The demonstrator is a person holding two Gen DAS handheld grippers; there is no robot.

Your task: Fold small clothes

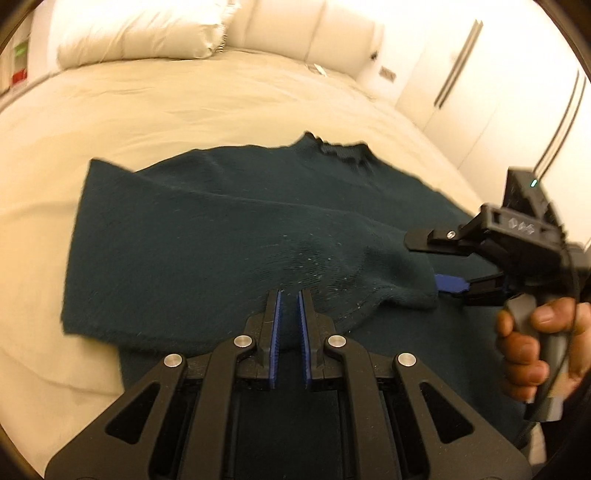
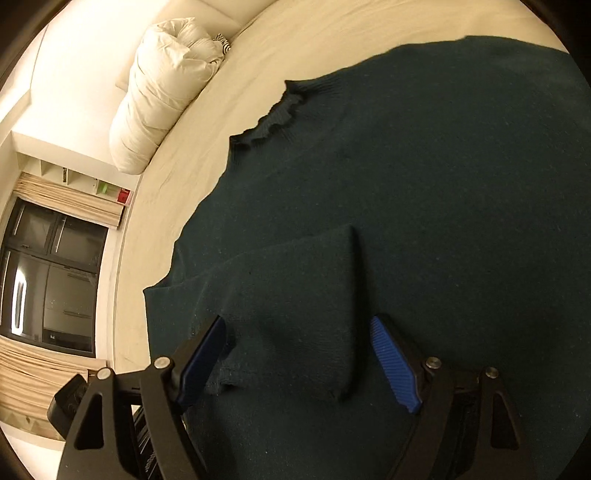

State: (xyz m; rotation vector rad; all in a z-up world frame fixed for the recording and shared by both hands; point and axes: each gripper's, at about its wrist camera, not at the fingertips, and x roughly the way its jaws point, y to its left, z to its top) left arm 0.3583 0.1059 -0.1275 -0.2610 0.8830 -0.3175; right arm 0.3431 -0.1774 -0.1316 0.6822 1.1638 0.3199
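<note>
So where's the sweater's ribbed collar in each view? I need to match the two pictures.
Left wrist view: the collar sits at upper centre, on the sweater's far edge.
Right wrist view: the collar runs slantwise at upper centre-left, on the sweater's left edge.
Shared landmark: the white pillow, top left in both, on the bed beyond the collar.
</note>
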